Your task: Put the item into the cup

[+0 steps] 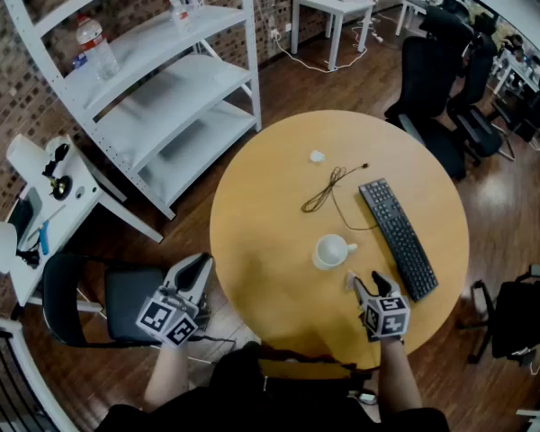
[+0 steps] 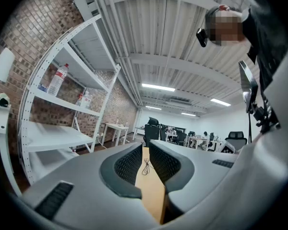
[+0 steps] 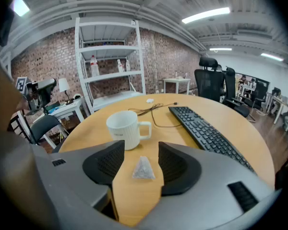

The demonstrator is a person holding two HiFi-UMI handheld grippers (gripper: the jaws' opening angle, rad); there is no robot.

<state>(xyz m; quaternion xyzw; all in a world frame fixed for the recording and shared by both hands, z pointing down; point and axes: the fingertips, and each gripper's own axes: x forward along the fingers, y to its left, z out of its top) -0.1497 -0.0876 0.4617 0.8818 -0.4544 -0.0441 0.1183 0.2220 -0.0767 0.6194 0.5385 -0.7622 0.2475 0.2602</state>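
A small grey pyramid tea bag (image 3: 143,168) lies on the round wooden table (image 1: 270,196), near its front edge. My right gripper (image 3: 140,150) is open, one jaw on each side of the bag, and neither pad touches it. Just beyond stands the white cup (image 3: 125,128) with its handle to the right; in the head view the cup (image 1: 331,251) is up and to the left of the right gripper (image 1: 367,283). My left gripper (image 1: 196,268) hangs off the table's left side, holding nothing. Only a narrow gap shows between the left gripper's (image 2: 145,150) jaws.
A black keyboard (image 1: 398,237) lies right of the cup, and a thin dark cable (image 1: 328,187) and a small white object (image 1: 317,157) lie farther back. A black chair (image 1: 99,304) is under the left gripper. White shelves (image 1: 162,88) stand at the back left and office chairs (image 1: 441,88) at the back right.
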